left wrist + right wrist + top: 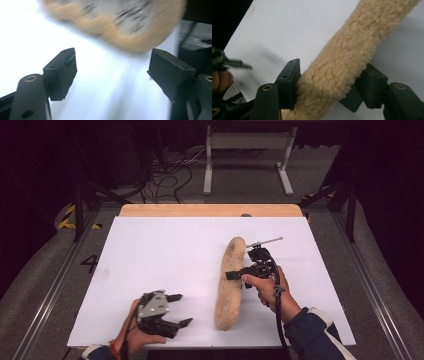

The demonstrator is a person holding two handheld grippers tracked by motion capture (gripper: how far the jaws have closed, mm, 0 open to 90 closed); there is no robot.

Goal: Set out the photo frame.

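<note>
The long tan fleecy sleeve lies lengthwise right of the white tabletop's centre. Right gripper comes in from three o'clock, clenched across its middle. Left gripper, near seven o'clock, is spread wide and released, nothing between its pads.

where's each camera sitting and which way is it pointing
High view: above the person's side, looking forward and down on the white table; both hands, left gripper, right gripper.
Left gripper view: on the left gripper, along its open jaws.
Right gripper view: on the right gripper, jaws pressing a fleece roll.
All three share the roll.
</note>
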